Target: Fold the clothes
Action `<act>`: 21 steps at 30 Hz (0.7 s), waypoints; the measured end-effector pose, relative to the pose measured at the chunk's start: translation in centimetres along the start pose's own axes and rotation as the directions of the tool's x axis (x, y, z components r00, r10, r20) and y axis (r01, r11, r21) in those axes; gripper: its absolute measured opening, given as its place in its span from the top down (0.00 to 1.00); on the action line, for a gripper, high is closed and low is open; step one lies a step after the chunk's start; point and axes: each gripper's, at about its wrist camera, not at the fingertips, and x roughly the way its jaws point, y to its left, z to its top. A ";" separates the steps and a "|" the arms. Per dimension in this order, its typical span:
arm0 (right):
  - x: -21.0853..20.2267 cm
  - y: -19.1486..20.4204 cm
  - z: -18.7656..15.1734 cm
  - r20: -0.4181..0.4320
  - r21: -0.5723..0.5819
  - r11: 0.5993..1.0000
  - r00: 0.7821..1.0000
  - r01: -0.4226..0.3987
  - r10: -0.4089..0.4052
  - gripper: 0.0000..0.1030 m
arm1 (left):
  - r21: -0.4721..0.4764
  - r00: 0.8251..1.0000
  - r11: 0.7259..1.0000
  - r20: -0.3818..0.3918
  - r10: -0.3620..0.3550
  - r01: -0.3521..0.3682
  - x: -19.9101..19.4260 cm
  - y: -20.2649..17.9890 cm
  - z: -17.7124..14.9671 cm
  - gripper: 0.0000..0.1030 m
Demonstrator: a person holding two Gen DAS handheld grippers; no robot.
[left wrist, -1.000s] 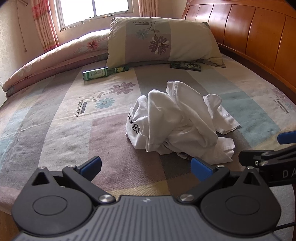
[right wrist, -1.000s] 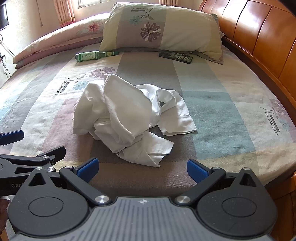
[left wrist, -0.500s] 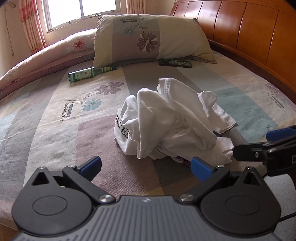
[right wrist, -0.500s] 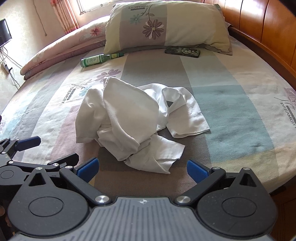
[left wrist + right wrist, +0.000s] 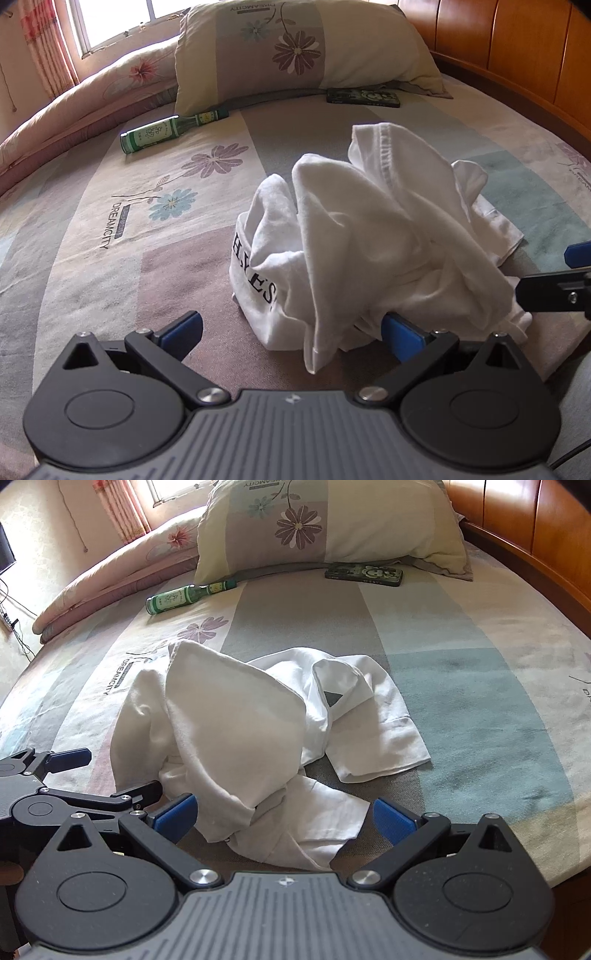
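A crumpled white T-shirt (image 5: 369,236) with black lettering lies in a heap on the patterned bedsheet (image 5: 110,258); the right wrist view shows it too, as a white T-shirt (image 5: 236,731) with one sleeve spread to the right. My left gripper (image 5: 291,332) is open at the heap's near edge, its right fingertip against the cloth and its left fingertip over bare sheet. My right gripper (image 5: 284,818) is open too, its jaws straddling the shirt's near hem. Each gripper shows at the edge of the other's view.
A green bottle (image 5: 166,133) lies on the sheet at the far left, a dark phone case (image 5: 364,97) in front of the flowered pillow (image 5: 303,48). A rolled quilt (image 5: 92,96) runs along the left. The wooden headboard (image 5: 517,48) rises at the right.
Both grippers have moved forward to the shirt, which now fills more of each view. Their jaws have stayed open. The shirt has not moved.
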 end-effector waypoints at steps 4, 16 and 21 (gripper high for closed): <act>0.6 -0.2 0.9 0.007 -0.010 1.000 1.000 -0.005 0.005 0.00 | -0.026 1.000 0.999 0.016 0.020 -0.019 1.1 2.0 1.4 0.00; 2.6 0.6 2.1 0.003 -0.070 0.995 0.998 -0.070 0.070 0.00 | -0.050 0.962 0.962 0.031 0.272 -0.270 4.4 8.4 5.3 0.01; 4.6 1.8 1.6 -0.025 -0.108 0.989 0.995 -0.100 0.097 0.00 | -0.008 0.980 0.982 0.059 0.188 -0.187 3.6 8.3 3.9 0.01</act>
